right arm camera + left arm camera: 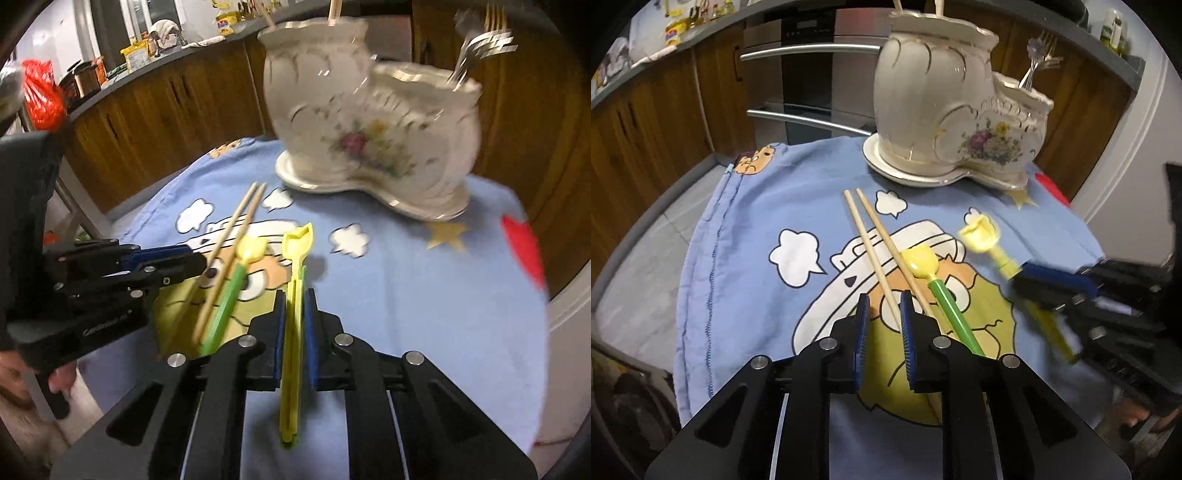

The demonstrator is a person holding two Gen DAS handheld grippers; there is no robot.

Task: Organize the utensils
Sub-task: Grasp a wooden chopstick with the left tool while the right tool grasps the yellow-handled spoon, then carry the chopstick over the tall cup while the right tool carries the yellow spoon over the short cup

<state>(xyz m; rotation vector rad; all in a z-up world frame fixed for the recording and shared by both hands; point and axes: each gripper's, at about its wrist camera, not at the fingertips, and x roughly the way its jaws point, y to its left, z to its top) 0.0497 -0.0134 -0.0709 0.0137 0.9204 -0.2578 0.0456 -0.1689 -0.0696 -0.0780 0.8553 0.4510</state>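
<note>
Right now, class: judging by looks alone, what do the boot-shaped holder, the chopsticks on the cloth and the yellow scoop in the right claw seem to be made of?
Boot-shaped holder: probably glazed ceramic; glossy cream surface, gold trim, painted flowers.
Chopsticks: likely bare wood or bamboo; pale tan, matte.
Yellow scoop: seemingly moulded plastic; uniform bright colour, smooth faint sheen.

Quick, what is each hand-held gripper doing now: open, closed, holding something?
Left hand-held gripper: open, holding nothing, one chopstick lies between its fingers.
Right hand-held gripper: closed on the yellow spoon, lifted off the cloth.
</note>
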